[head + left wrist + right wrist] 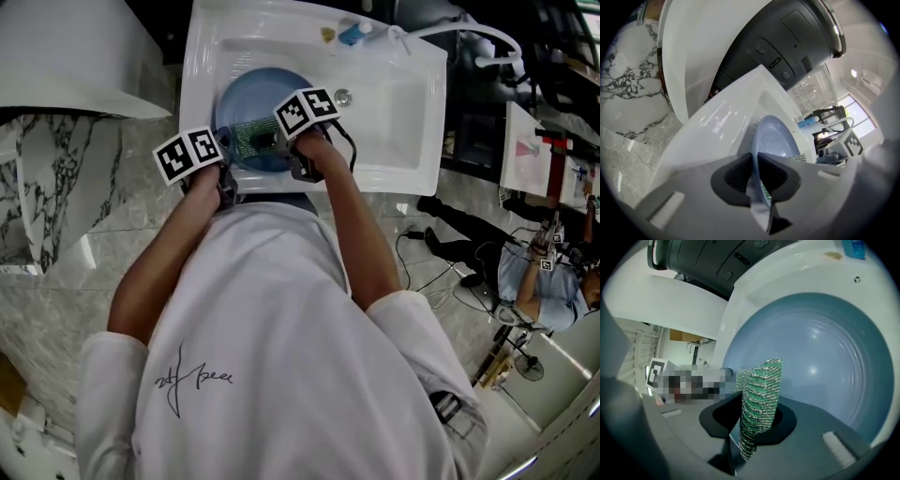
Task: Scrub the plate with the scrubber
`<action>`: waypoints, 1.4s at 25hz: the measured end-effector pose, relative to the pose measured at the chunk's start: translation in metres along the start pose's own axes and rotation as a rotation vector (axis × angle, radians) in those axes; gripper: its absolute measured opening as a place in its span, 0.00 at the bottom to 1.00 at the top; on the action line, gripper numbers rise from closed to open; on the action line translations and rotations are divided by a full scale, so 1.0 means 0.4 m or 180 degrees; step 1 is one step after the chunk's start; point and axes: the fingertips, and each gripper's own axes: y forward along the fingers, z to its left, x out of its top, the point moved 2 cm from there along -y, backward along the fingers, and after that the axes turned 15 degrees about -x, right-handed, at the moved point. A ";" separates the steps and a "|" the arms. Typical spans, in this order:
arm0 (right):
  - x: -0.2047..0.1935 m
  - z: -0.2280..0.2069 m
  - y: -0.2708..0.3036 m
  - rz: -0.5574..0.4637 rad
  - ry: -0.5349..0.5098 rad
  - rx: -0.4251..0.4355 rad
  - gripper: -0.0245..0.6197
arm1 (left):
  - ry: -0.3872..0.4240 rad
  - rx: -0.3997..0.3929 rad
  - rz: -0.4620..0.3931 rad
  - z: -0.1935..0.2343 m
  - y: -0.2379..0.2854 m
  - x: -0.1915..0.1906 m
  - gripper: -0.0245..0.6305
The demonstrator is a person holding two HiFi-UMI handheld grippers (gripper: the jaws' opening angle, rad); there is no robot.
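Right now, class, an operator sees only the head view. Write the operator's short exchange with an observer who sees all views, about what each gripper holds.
Operator: Is the left gripper gripping anything?
Observer: Yes, it is shut on the blue plate at the rim, seen edge-on between its pads.
Operator: And the right gripper?
Observer: It pinches a green scrubber that stands up before the plate's face.

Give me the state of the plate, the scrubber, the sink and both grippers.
plate, in the sink, rim clamped by the left gripper.
scrubber, clamped in the right gripper, in front of the plate's face; contact unclear.
left gripper, shut on the plate.
right gripper, shut on the scrubber.
sink, holds the plate.
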 end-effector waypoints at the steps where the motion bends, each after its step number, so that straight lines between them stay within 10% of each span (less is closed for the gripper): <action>1: 0.002 0.005 -0.002 -0.0027 0.0050 0.0071 0.14 | 0.0000 0.0003 0.0007 0.000 -0.001 -0.001 0.17; 7: 0.027 0.020 -0.052 -0.0310 0.0331 0.0492 0.14 | 0.0033 0.0006 0.0025 -0.005 -0.003 -0.004 0.17; 35: 0.155 -0.019 -0.007 -0.0021 0.0342 0.0414 0.14 | 0.0017 -0.0027 0.0016 0.001 -0.004 -0.004 0.17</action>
